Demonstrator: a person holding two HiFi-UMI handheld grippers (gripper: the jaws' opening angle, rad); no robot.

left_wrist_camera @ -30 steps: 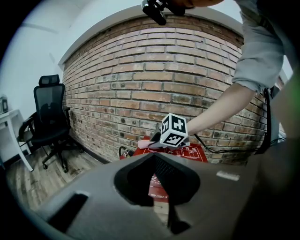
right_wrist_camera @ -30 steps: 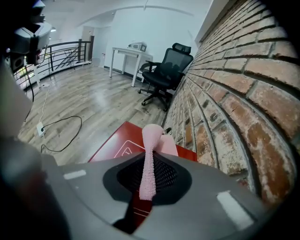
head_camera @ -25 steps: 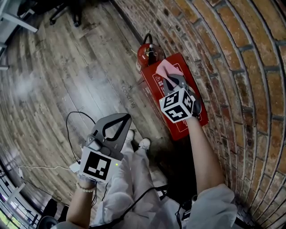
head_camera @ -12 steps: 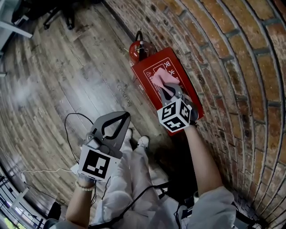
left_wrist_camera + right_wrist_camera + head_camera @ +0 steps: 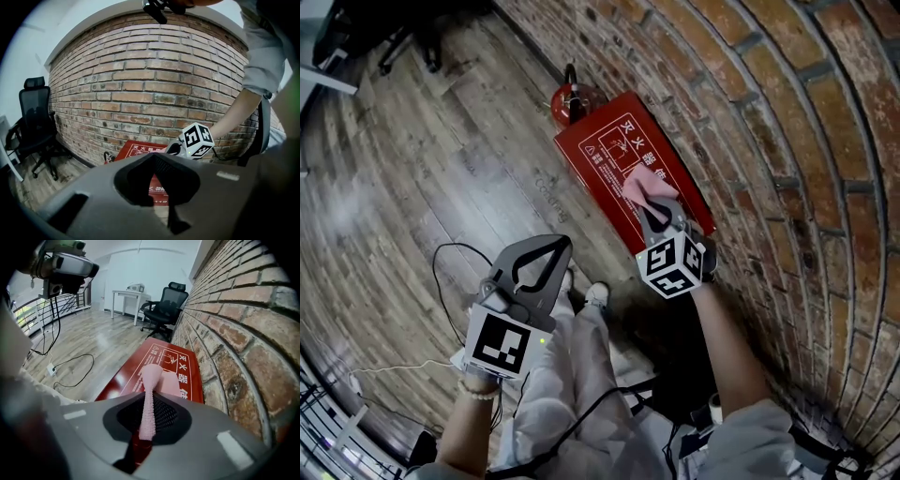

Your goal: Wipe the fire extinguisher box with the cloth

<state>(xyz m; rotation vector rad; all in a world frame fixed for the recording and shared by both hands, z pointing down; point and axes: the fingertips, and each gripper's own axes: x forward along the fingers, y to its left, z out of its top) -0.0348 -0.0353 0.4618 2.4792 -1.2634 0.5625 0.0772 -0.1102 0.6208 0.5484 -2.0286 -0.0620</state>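
A red fire extinguisher box [image 5: 609, 150] [image 5: 161, 363] [image 5: 140, 151] stands on the floor against the brick wall, white print on its top face. A pink cloth [image 5: 645, 186] [image 5: 154, 380] lies pressed on that top, near the box's middle. My right gripper [image 5: 658, 214] [image 5: 149, 427] is shut on the cloth, which runs up between its jaws. My left gripper [image 5: 546, 255] [image 5: 157, 185] hangs over the wooden floor left of the box, shut with nothing in it.
A red extinguisher cylinder [image 5: 570, 98] stands at the box's far end. Brick wall [image 5: 787, 141] runs along the right. A black cable [image 5: 455, 267] loops on the floor. An office chair [image 5: 165, 305] and white desk [image 5: 129, 295] stand farther off. The person's shoes [image 5: 598, 296] are beside the box.
My right gripper has dragged the pink cloth along the box top from its far end toward the near end. The left gripper has stayed put.
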